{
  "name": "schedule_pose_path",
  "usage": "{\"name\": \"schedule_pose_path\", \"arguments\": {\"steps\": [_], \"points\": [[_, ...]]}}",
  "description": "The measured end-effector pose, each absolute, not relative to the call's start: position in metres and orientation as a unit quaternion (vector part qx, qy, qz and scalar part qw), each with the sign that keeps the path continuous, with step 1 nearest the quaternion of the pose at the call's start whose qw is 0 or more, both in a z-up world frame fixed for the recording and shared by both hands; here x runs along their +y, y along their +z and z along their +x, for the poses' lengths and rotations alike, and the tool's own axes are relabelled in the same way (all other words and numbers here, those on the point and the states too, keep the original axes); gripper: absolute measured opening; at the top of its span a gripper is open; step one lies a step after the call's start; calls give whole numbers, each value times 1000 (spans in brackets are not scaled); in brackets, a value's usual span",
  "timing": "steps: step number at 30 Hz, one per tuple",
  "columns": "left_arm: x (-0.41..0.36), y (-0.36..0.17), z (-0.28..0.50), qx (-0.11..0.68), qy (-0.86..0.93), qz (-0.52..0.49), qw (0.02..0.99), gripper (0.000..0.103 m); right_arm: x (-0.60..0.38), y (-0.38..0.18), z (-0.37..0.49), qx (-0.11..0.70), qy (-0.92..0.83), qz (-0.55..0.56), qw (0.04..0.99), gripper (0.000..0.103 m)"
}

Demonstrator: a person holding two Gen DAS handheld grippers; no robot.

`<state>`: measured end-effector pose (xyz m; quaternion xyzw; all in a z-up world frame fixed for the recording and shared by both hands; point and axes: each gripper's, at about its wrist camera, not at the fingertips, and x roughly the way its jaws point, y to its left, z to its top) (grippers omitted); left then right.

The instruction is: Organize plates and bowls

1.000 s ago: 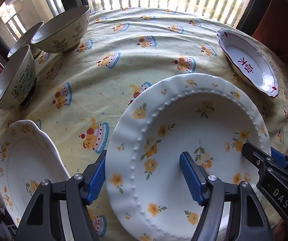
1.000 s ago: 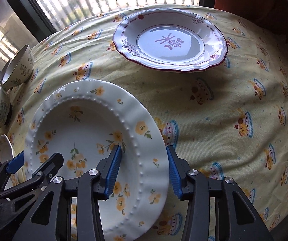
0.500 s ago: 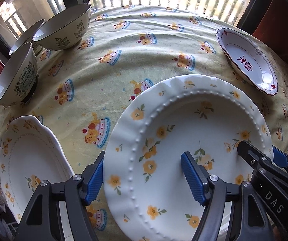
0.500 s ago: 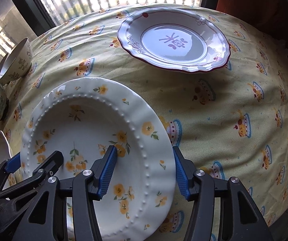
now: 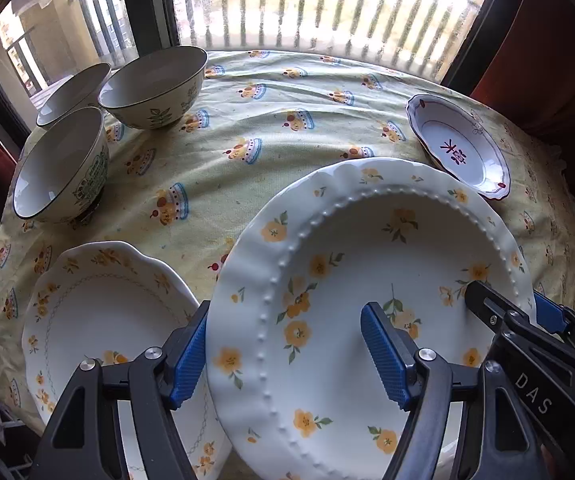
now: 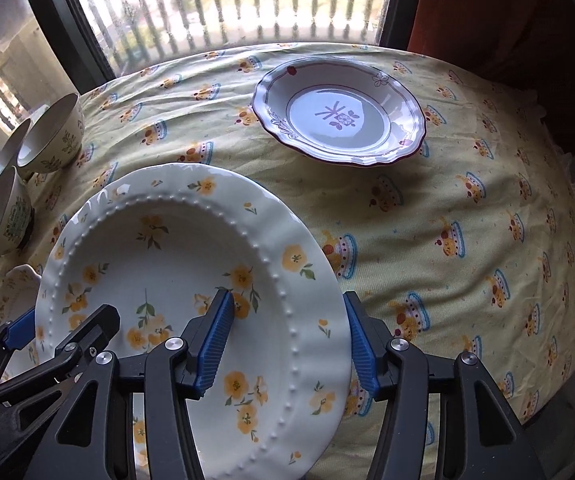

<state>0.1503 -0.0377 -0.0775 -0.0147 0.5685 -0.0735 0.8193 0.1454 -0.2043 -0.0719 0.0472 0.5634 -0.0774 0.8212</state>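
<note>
Both tongs (image 6: 287, 344) straddle the flowered plate's (image 6: 159, 248) rim.

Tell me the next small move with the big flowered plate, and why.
Probably carry the big flowered plate left and set it onto the scalloped plate. Both the left tool and the right tool straddle its opposite rims, it looks lifted off the tablecloth, and that similar plate lies just beside it.

Hiding most of scalloped plate (image 6: 19, 284) behind beaded plate (image 6: 191, 304); cropping beaded plate's near rim at frame bottom.
</note>
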Motion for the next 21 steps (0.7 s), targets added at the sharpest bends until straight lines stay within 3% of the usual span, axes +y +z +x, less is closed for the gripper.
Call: {"name": "schedule_pose_path", "arguments": {"steps": [11,21], "points": [[31,-52,132,541,-80,-31,836,73,-137,-46,118,549,-86,36,831,59],[83,-60,118,549,-77,-44,831,73,-84,-44,107,541,-83,29,836,59]]}}
